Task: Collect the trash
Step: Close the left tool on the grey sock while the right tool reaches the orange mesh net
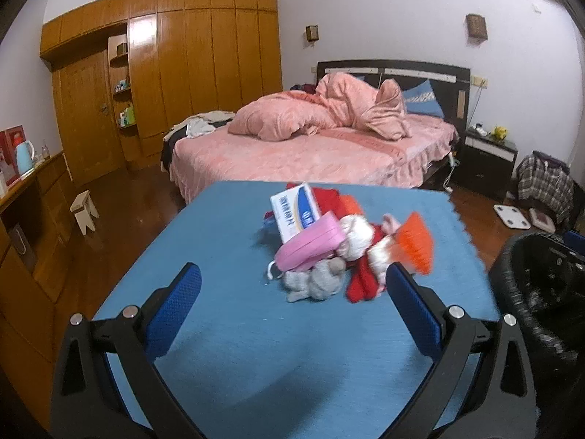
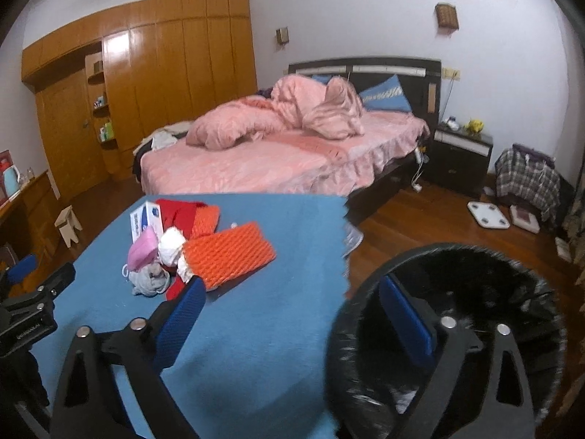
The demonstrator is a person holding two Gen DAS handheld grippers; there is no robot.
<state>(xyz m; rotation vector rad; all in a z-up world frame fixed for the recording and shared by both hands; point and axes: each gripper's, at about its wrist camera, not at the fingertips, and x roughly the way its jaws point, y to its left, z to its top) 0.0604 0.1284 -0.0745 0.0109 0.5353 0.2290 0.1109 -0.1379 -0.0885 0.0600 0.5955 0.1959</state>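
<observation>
So we've got a bedroom here, and the biggest thing is the bed (image 1: pixel 314 153) with pink covers across the middle of both views, a wooden wardrobe (image 1: pixel 190 58) filling the upper left behind it. In front of us sits the table with a blue cloth (image 1: pixel 234 329), taking up the whole lower half of the left wrist view.

At the right edge there's a black trash bin (image 2: pixel 457 267) lined with a black bag, standing just beside the table; in the right wrist view it fills the lower right corner.

The trash itself is a little heap around the middle of the cloth: an orange foam net (image 2: pixel 228 256), some red material (image 1: pixel 362 281), a white and blue box (image 1: pixel 296 212), a pink wad (image 1: pixel 310 245), a white ball of paper (image 1: pixel 356 237) and a grey crumpled rag (image 1: pixel 316 281). The box has blue printing on it, but it's too blurry for us to read.

Our left gripper (image 1: pixel 292 292) is spread wide with nothing between its blue pads, the heap just ahead of it. Our right gripper (image 2: pixel 292 300) is also wide apart and holding nothing, one finger over the cloth near the orange net, the other in front of the bin.
</observation>
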